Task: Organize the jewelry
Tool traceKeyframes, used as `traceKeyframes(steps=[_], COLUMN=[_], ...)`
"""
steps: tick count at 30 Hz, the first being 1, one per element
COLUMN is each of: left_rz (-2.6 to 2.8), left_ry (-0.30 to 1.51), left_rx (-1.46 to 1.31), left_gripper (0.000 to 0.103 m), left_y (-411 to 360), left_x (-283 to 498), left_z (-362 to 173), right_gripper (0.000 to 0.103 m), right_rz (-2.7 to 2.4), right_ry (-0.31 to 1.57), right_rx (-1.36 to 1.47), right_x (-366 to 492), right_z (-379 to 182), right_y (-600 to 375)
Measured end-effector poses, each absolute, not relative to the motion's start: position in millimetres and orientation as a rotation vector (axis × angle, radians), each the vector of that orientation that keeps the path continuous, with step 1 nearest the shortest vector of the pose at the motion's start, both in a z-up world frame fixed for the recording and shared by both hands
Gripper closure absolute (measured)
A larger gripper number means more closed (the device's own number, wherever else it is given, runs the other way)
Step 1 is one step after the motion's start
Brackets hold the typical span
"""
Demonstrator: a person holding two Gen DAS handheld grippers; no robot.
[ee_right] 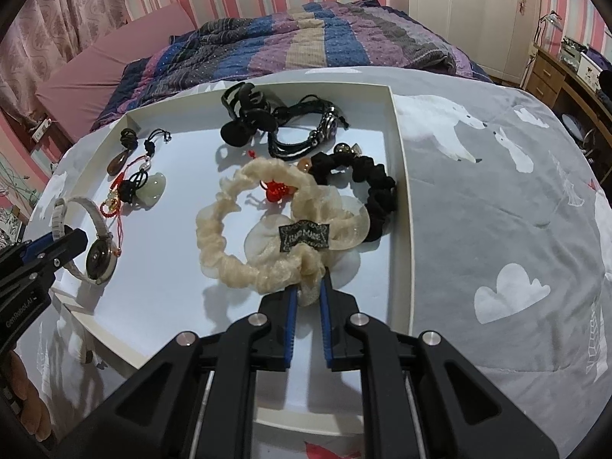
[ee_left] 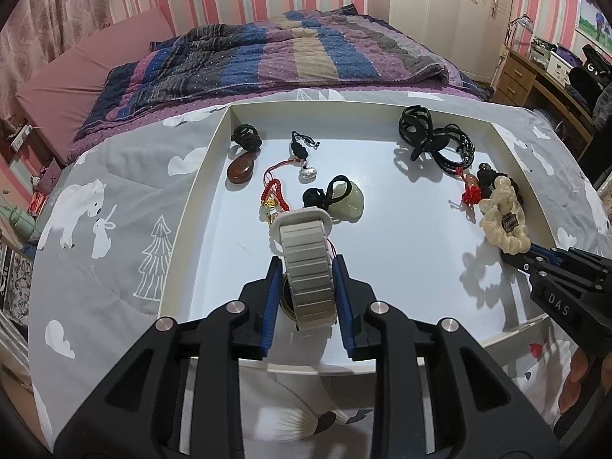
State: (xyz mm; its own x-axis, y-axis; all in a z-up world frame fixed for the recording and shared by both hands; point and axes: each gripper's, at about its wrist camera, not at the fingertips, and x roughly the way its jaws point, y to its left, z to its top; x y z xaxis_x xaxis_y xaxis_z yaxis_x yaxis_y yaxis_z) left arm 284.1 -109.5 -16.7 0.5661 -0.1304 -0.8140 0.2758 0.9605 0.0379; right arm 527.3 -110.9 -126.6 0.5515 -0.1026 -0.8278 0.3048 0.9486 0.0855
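Note:
A white tray [ee_left: 214, 141] lies on the bed with jewelry in it. My left gripper [ee_left: 308, 264] is shut on a white-banded watch [ee_left: 306, 260], held at the tray's near left; the watch also shows in the right wrist view [ee_right: 97, 252]. My right gripper [ee_right: 308, 287] is shut on a cream scrunchie [ee_right: 244, 229] at the tray's right side; it also shows in the left wrist view [ee_left: 503, 218]. A black scrunchie [ee_right: 367, 179] lies just behind it by the tray's right wall.
In the tray: a brown pendant [ee_left: 240, 166], a silver charm [ee_left: 308, 172], a red cord charm [ee_left: 273, 195], a jade pendant [ee_left: 346, 197], a black hair claw [ee_left: 415, 126], a black bracelet [ee_left: 457, 149]. A striped quilt [ee_left: 290, 49] lies behind; a desk [ee_left: 535, 76] stands right.

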Motion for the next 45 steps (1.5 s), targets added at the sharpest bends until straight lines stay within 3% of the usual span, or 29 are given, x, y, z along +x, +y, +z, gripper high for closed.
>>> traceKeyframes(steps=[4, 11, 15, 21, 23, 25, 28, 35, 38, 45], left_rz=[-0.229, -0.231, -0.226, -0.229, -0.224, -0.220, -0.216, -0.195, -0.186, -0.184], left_ry=[0.931, 0.907, 0.884, 0.878, 0.869, 0.856, 0.835, 0.805, 0.803, 0.805], left_rx=[0.182, 0.189, 0.196, 0.189, 0.193, 0.200, 0.191, 0.164, 0.149, 0.092], left_gripper=[0.064, 0.054, 0.043, 0.040, 0.034, 0.028, 0.019, 0.008, 0.005, 0.003], left_y=[-111, -112, -112, -108, -109, -109, -106, -91, -84, -66], left_x=[282, 278, 274, 272, 271, 268, 261, 234, 223, 185], left_z=[-16, -10, -5, 1, 3, 7, 17, 39, 44, 49], right_gripper=[0.088, 0.081, 0.070, 0.052, 0.050, 0.037, 0.028, 0.026, 0.012, 0.012], right_rz=[-0.239, -0.236, -0.242, -0.256, -0.258, -0.267, -0.283, -0.280, -0.285, -0.283], right_ry=[0.956, 0.940, 0.912, 0.873, 0.866, 0.856, 0.826, 0.812, 0.791, 0.773], right_rx=[0.229, 0.208, 0.184, 0.184, 0.183, 0.183, 0.175, 0.184, 0.199, 0.202], right_x=[526, 525, 522, 518, 516, 515, 510, 493, 479, 448], right_z=[-127, -121, -113, -103, -100, -96, -87, -70, -64, -60], right_y=[-110, -106, -102, -107, -110, -110, -111, -110, -109, -98])
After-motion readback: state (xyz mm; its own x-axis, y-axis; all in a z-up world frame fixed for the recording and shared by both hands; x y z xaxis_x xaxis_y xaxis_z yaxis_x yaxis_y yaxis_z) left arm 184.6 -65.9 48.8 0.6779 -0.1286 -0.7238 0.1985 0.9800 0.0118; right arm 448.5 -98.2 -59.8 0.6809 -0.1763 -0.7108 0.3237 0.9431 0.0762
